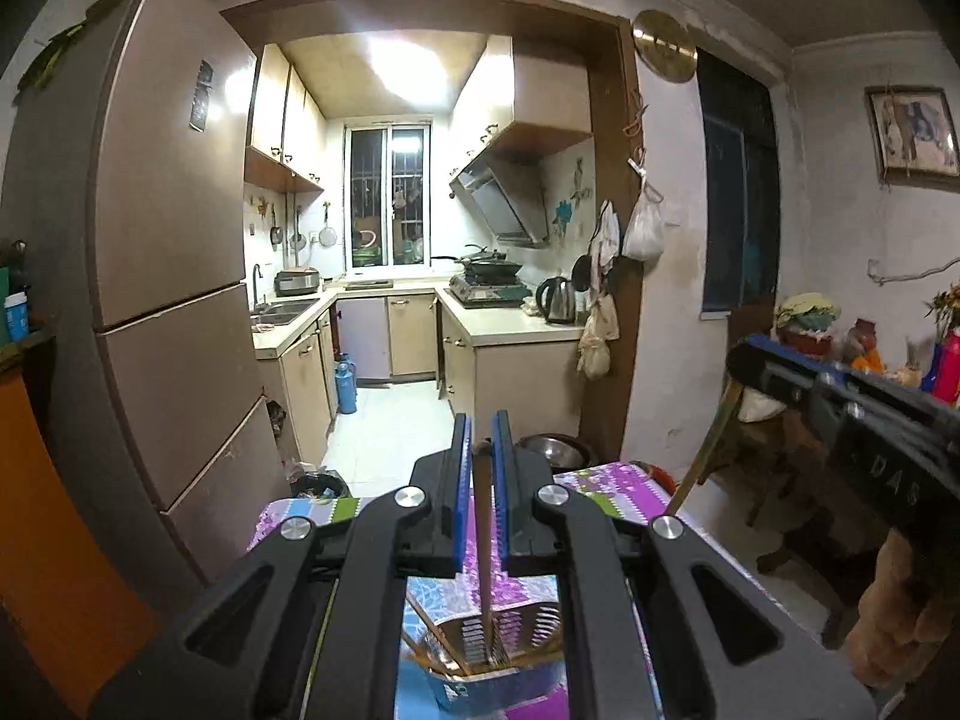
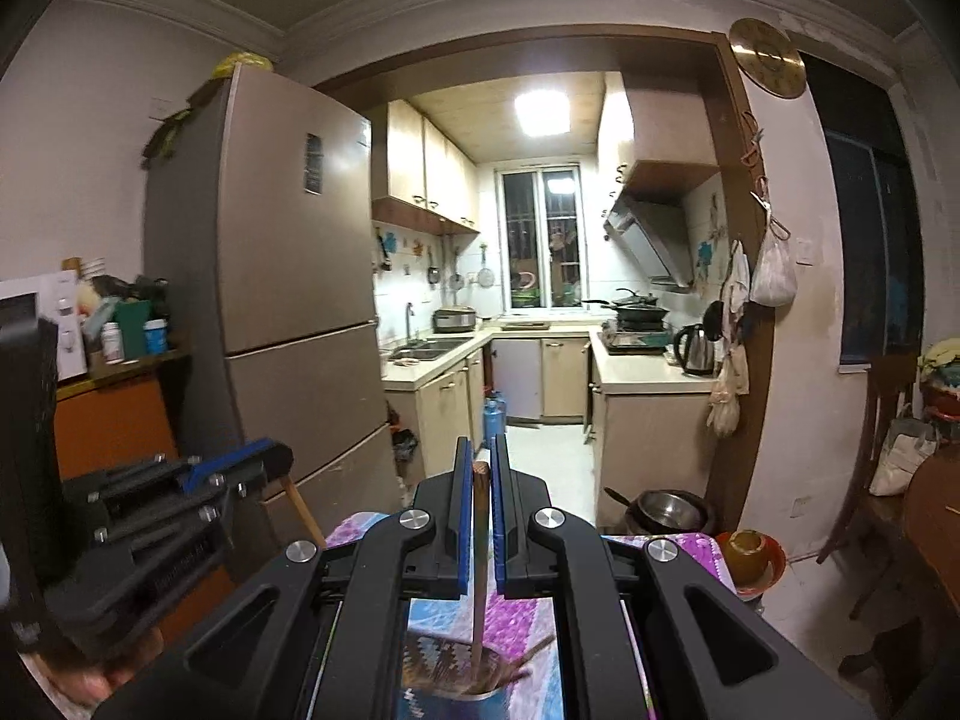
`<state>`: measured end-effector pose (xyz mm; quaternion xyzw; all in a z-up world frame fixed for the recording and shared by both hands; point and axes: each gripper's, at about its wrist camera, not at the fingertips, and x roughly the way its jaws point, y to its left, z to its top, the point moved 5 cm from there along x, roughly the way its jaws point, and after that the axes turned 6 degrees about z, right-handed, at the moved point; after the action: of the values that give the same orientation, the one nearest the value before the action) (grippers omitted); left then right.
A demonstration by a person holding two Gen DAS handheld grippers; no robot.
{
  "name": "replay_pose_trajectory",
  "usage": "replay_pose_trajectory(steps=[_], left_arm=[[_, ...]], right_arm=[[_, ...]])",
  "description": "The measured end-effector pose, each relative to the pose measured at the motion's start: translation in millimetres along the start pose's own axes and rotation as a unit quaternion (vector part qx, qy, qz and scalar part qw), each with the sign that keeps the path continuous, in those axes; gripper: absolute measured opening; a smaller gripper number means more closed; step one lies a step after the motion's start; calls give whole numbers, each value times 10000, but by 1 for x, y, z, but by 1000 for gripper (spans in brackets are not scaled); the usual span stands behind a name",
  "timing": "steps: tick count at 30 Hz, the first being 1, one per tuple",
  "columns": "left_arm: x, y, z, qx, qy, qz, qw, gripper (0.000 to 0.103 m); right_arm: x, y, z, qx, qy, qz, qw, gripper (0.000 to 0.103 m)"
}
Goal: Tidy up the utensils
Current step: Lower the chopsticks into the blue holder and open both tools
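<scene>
A tall brown fridge [image 2: 288, 276] stands left of the kitchen doorway; beyond it, cream cabinets [image 2: 432, 162], a barred window [image 2: 543, 237] (dark outside) and a ceiling light [image 2: 542, 112].

Two grippers [image 1: 480, 438] [image 2: 480, 462], each with one chopstick [image 1: 482, 540] [image 2: 480, 570] between its fingers; one holder [image 1: 504, 636] below them.

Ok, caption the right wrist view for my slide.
Right gripper shut on a wooden chopstick above the utensil holder, facing the kitchen.
</scene>
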<state>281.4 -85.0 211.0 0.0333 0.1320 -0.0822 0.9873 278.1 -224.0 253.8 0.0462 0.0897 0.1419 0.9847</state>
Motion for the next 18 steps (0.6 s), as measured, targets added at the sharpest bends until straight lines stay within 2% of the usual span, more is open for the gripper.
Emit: replay_pose_trajectory(steps=[6, 14, 18], left_arm=[[43, 4, -31, 37, 367, 93, 9993, 5], [64, 18, -61, -81, 805, 84, 9967, 6], [60, 24, -60, -114, 808, 134, 9966, 6]], right_arm=[[44, -11, -23, 301, 284, 124, 9991, 7], [84, -7, -66, 369, 811, 272, 9957, 7], [87, -3, -72, 381, 944, 195, 9946, 7]])
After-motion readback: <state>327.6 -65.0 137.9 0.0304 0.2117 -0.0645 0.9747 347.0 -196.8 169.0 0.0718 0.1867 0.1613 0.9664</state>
